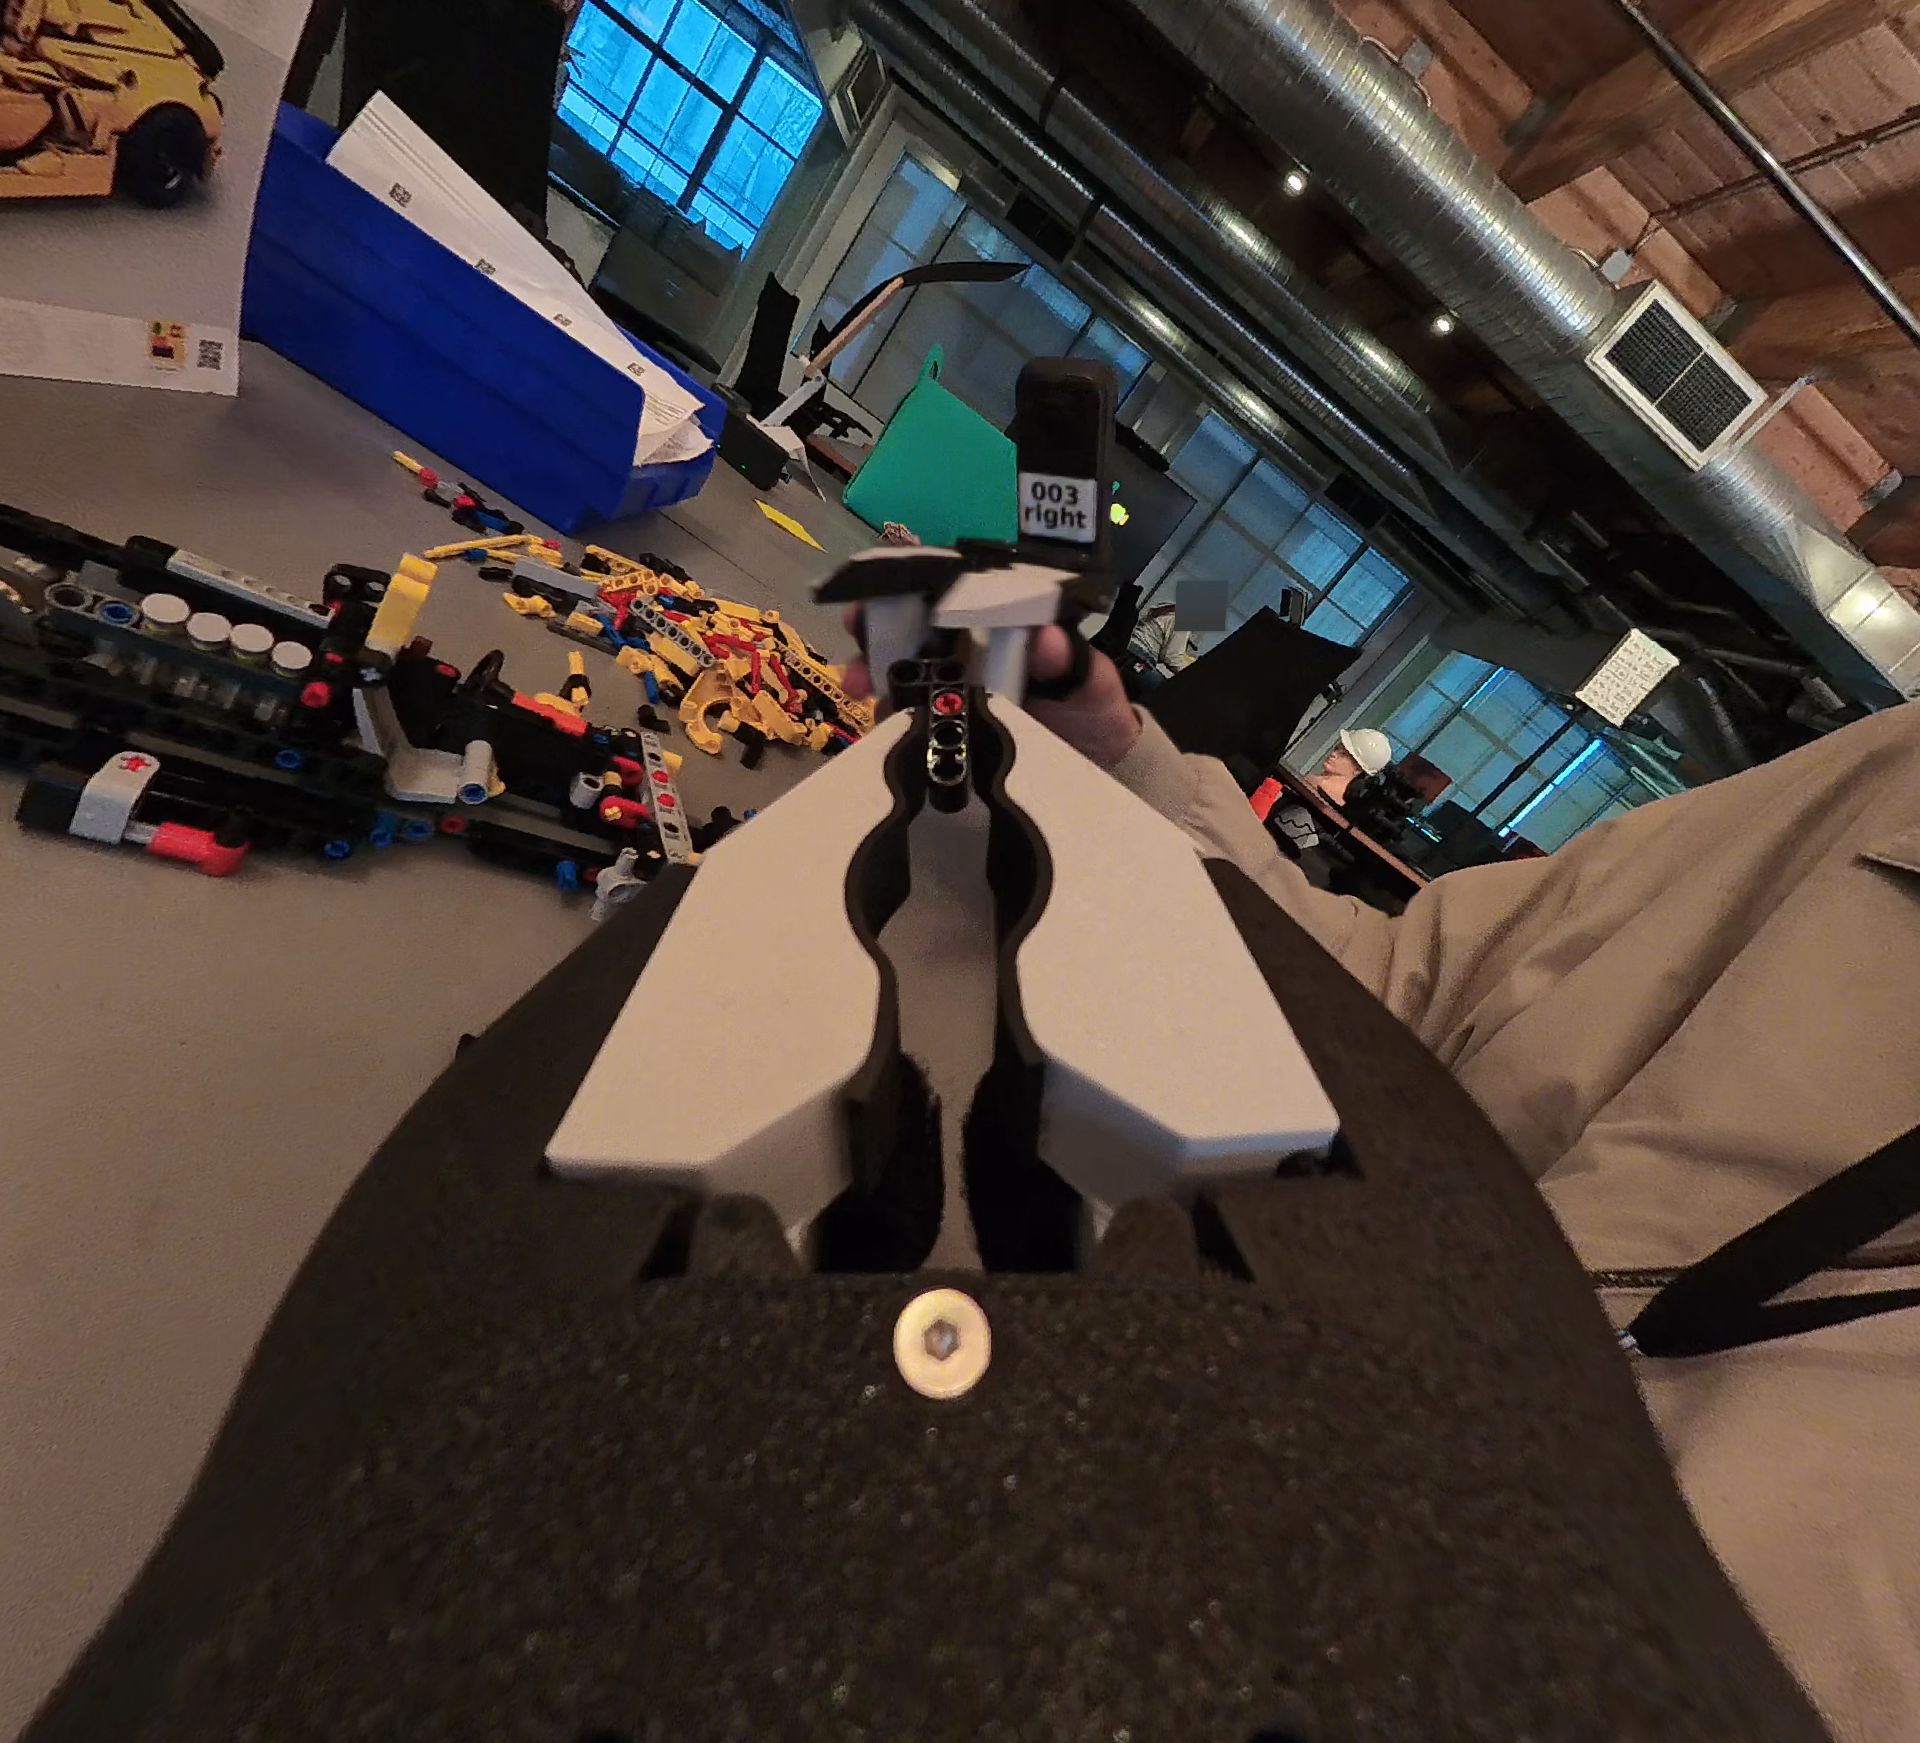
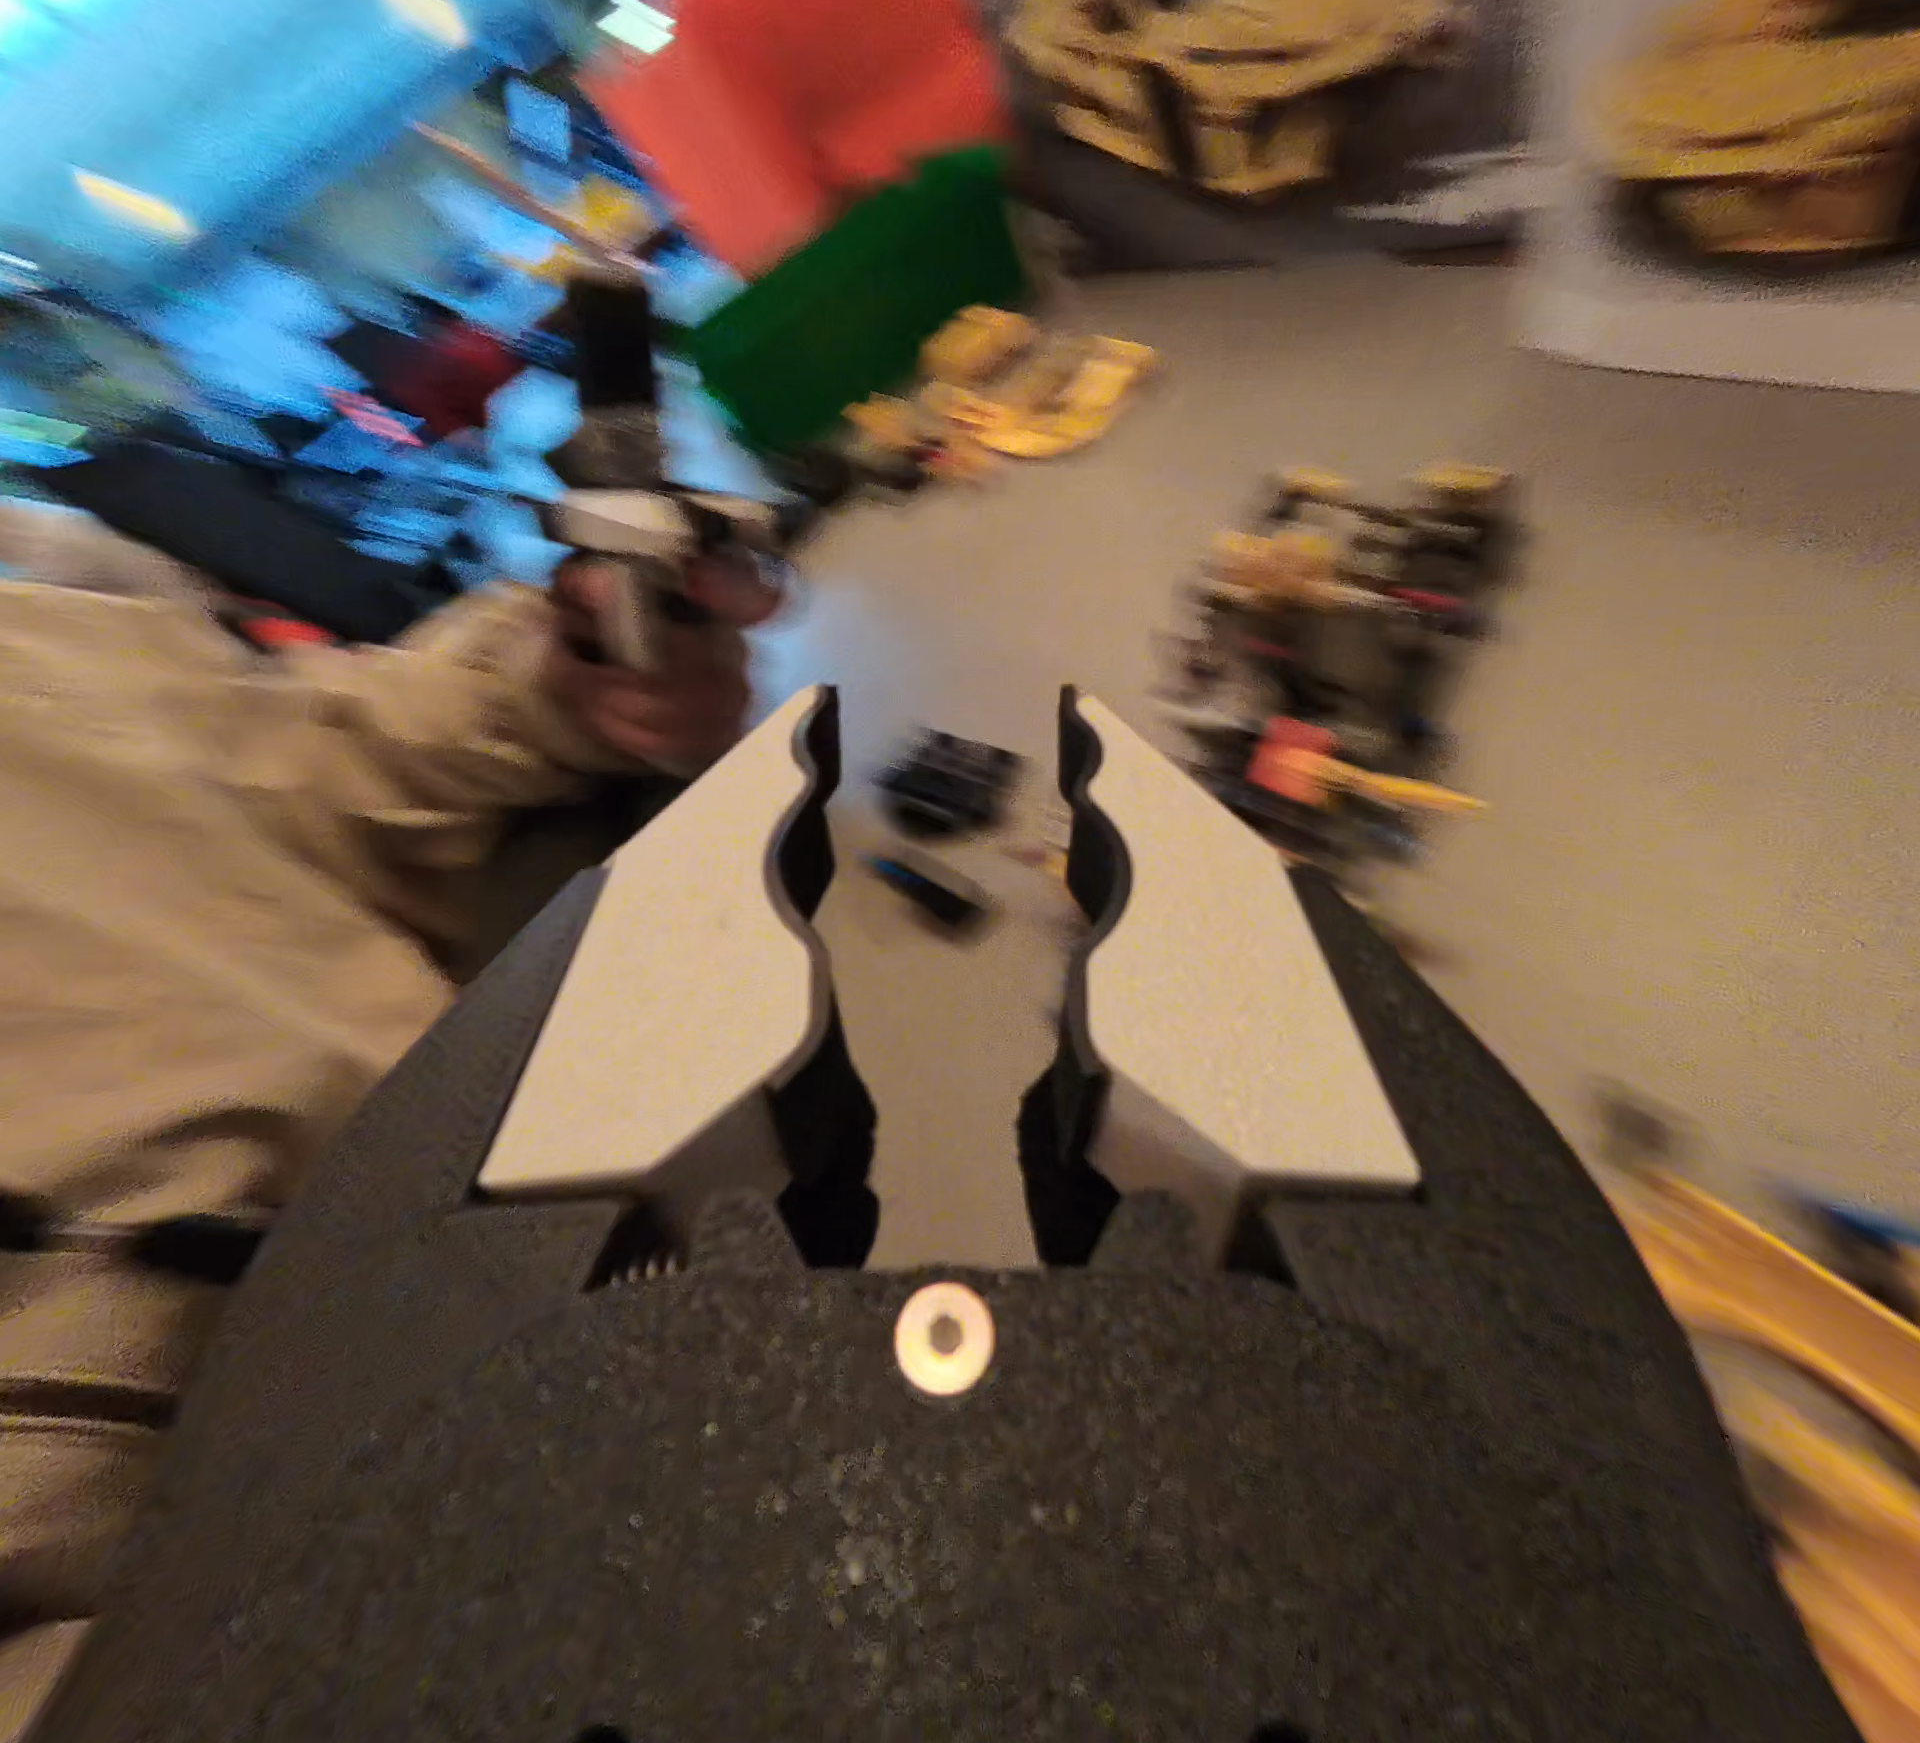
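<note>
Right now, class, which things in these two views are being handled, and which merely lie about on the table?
Being handled:
- small black perforated plastic beam, clamped between the left gripper fingers
- right gripper, open, holding nothing

Lying about:
- pile of loose yellow, red and black plastic pieces
- long black part-built brick model
- blue plastic bin
- green plastic bin

The work surface is a grey table point(image 1: 312, 1018). Resting on it: a long, partly built black brick chassis point(image 1: 260, 706), a loose pile of yellow, red and black brick parts point(image 1: 686, 644) just beside the chassis, a blue bin point(image 1: 436, 322) holding white paper, and a printed sheet showing a yellow car point(image 1: 114, 135) at the far edge.
</note>
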